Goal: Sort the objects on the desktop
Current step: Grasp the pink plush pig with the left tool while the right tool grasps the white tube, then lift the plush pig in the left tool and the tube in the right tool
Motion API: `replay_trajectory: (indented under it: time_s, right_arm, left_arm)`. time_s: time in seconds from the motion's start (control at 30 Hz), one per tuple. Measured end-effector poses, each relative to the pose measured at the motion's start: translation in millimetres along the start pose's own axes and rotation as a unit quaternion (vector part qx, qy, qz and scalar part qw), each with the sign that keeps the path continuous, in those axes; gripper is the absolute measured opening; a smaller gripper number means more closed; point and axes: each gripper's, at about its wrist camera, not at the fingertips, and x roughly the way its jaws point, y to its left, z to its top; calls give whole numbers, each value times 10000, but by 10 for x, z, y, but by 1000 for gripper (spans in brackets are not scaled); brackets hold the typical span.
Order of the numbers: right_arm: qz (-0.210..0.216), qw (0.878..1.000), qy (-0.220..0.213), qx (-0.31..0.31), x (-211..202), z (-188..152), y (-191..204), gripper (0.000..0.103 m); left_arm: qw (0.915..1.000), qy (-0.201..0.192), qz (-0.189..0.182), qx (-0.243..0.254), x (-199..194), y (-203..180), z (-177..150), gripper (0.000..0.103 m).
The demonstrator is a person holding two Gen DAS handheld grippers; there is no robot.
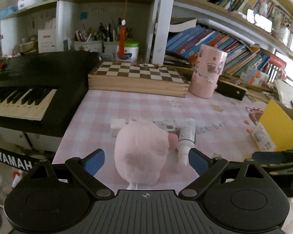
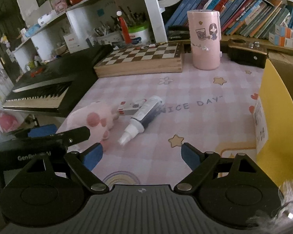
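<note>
Both claws are spread wide and hold nothing. My left gripper (image 1: pixel 146 162) has the pink plush toy (image 1: pixel 141 152) between its pads, on the checked mat (image 1: pixel 99 120), touching the white tube (image 1: pixel 186 136). I should close slowly, only on plush.

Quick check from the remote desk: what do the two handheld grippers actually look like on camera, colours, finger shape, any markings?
Both match: the left gripper and right gripper have black linkage arms with silver pivot pins, blue pads on the fingers, and a ribbed dark grey base bearing a small crosshair mark. White lettering shows on the left gripper's side, partly unreadable.
</note>
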Motion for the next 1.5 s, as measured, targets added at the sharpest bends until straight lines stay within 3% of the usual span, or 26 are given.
replay_trajectory:
  time_s: [0.4, 0.47, 0.53, 0.57, 0.67, 0.97, 1.13, 1.27, 1.43, 1.5]
  right_arm:
    - [33, 9999, 116, -22, 307, 185, -182, 87]
    - [51, 9999, 129, -14, 357, 209, -195, 87]
    - [67, 9999, 137, 12, 405, 232, -205, 87]
    - [74, 9999, 136, 31, 429, 244, -208, 87]
    - [100, 9999, 111, 73, 513, 289, -205, 87]
    - [181, 9993, 201, 264, 979, 486, -137, 83]
    - [-25, 9993, 375, 87, 1222, 539, -71, 51]
    - [-21, 9986, 411, -325, 1214, 526, -39, 45]
    - [-43, 9951, 552, -823, 1084, 377, -46, 31]
    - [-79, 9932, 541, -1027, 1032, 309, -32, 31]
  left_arm:
    - [9989, 320, 279, 180, 466, -48, 55, 94]
    - [9985, 365, 327, 238, 523, -42, 43, 92]
    - [9983, 392, 330, 275, 545, -24, 30, 81]
    - [9984, 405, 291, 275, 537, -14, 23, 69]
    - [9984, 372, 326, 264, 466, 8, 10, 68]
    - [9988, 156, 255, -401, 70, 227, -11, 68]
    - [9989, 118, 210, -405, -28, 209, -2, 68]
    - [9992, 44, 132, -368, -80, 170, 10, 67]
    - [9992, -56, 14, -402, -145, 168, 40, 67]
    - [9990, -92, -5, -438, -176, 178, 43, 67]
